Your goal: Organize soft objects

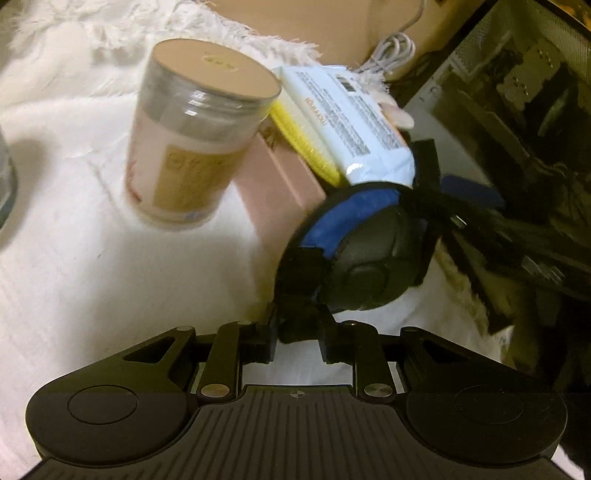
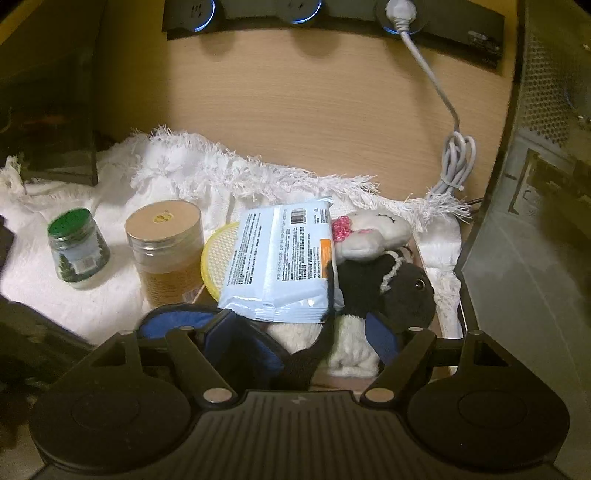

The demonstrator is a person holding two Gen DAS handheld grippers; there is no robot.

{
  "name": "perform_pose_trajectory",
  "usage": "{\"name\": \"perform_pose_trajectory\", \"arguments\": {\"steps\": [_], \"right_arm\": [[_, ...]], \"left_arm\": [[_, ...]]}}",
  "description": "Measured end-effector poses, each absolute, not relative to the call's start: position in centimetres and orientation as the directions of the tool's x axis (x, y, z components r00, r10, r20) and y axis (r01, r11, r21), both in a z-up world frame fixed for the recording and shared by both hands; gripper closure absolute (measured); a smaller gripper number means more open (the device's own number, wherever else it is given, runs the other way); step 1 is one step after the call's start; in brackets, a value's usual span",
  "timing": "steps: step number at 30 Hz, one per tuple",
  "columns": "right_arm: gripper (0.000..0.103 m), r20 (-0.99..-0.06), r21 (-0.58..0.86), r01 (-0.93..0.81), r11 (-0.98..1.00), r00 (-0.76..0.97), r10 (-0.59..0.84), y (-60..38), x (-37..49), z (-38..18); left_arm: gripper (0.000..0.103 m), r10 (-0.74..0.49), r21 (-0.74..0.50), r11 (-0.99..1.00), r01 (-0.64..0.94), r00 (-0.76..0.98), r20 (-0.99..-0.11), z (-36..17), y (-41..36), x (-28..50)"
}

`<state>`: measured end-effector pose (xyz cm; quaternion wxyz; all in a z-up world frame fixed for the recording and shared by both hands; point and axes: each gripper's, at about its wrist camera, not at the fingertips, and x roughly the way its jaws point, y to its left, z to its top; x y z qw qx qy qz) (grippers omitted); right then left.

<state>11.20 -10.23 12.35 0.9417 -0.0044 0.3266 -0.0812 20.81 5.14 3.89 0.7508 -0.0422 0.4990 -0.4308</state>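
White fringed cloth (image 2: 110, 295) covers a wooden desk (image 2: 295, 110), with a power strip (image 2: 332, 14) at twelve o'clock. On it stand a tan-lidded jar (image 2: 166, 251) and, at its nine o'clock, a green-lidded jar (image 2: 77, 247). At the tan jar's three o'clock lies a pink box (image 1: 273, 177) piled with soft things — yellow sponge (image 2: 218, 254), pale-blue wipes packet (image 2: 280, 266), white plush (image 2: 369, 232), black plush (image 2: 391, 288). The left gripper (image 1: 299, 339) is nearly closed on a blue-and-black padded pouch (image 1: 354, 240). The right gripper (image 2: 306, 347) stands wide, pressing nothing.
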Motion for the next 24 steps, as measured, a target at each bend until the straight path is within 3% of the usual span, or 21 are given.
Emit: {"name": "perform_pose_trajectory", "arguments": {"steps": [3, 7, 10, 13, 19, 24], "right_arm": [[0.025, -0.616, 0.002, 0.101, 0.995, 0.784, -0.079, -10.6, 9.1, 13.4], [0.024, -0.691, 0.076, 0.016, 0.997, 0.722, 0.040, -10.7, 7.9, 12.1], [0.024, -0.723, 0.037, 0.024, 0.999, 0.691, 0.010, -9.8, 9.0, 9.6], [0.025, -0.698, 0.011, 0.075, 0.997, 0.714, -0.046, -9.5, 10.6, 8.1], [0.044, -0.656, 0.031, 0.104, 0.994, 0.753, -0.058, -9.9, 10.8, 8.5], [0.044, -0.604, 0.010, 0.113, 0.993, 0.792, -0.084, -10.3, 10.1, 10.4]], "left_arm": [[0.079, -0.699, -0.509, 0.620, 0.597, 0.127, -0.704, 4.2, 4.3, 21.1], [0.079, -0.733, -0.540, 0.598, 0.592, 0.130, -0.668, 5.3, 3.9, 21.5], [0.079, -0.749, -0.554, 0.588, 0.589, 0.139, -0.648, 5.8, 3.9, 21.8], [0.078, -0.754, -0.557, 0.583, 0.591, 0.138, -0.642, 6.2, 3.6, 22.2], [0.077, -0.758, -0.546, 0.592, 0.592, 0.179, -0.627, 7.4, 3.2, 22.6], [0.078, -0.769, -0.523, 0.579, 0.626, 0.205, -0.606, 8.8, 3.2, 22.2]]}}
